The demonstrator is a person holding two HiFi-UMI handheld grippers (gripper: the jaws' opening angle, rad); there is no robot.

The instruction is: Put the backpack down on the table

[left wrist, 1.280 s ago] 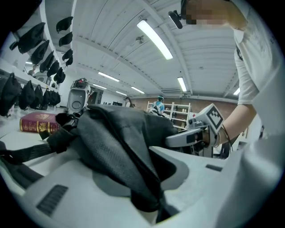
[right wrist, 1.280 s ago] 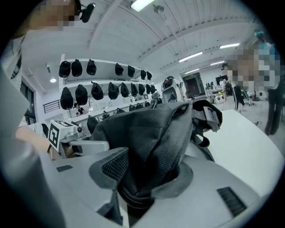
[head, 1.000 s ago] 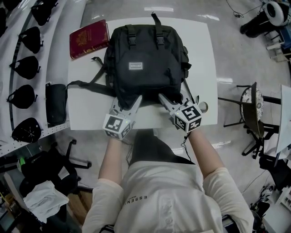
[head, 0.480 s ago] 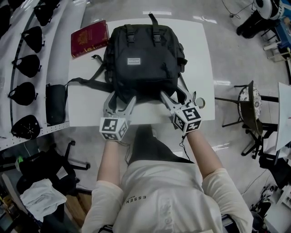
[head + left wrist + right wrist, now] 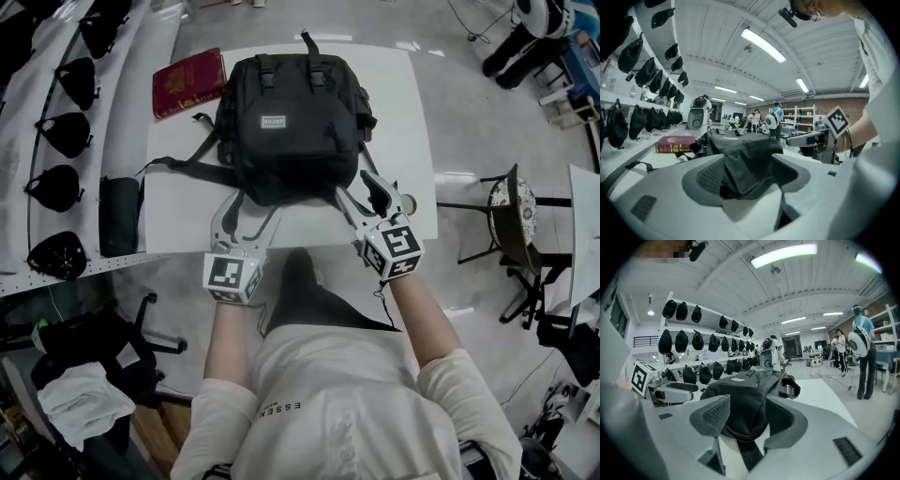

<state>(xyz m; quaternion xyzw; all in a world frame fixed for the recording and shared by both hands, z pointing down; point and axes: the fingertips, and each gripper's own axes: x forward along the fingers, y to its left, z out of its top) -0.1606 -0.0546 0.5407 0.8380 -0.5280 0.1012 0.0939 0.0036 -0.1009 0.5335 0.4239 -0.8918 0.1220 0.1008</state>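
Observation:
The black backpack point(image 5: 291, 122) lies flat on the white table point(image 5: 403, 112), with its straps point(image 5: 178, 169) trailing to the left. My left gripper point(image 5: 248, 211) is at its near left corner, jaws spread wide. My right gripper point(image 5: 358, 190) is at the near right corner, also spread wide. In the left gripper view the backpack's near edge point(image 5: 740, 159) sits between the fingers of the left gripper point(image 5: 745, 176), which stand clear of it. The right gripper view shows the same: the bag's fabric point(image 5: 740, 401) lies loose between the parted fingers of the right gripper point(image 5: 747, 420).
A red book point(image 5: 187, 82) lies at the table's far left corner. A black pouch point(image 5: 117, 216) rests on the shelf to the left, beside a rack of black caps point(image 5: 56, 131). A chair point(image 5: 516, 216) stands at the right. People stand far off in the room.
Both grippers were shut on the backpack's near edge; they have opened wide and drawn back a little toward me. The backpack stays on the table.

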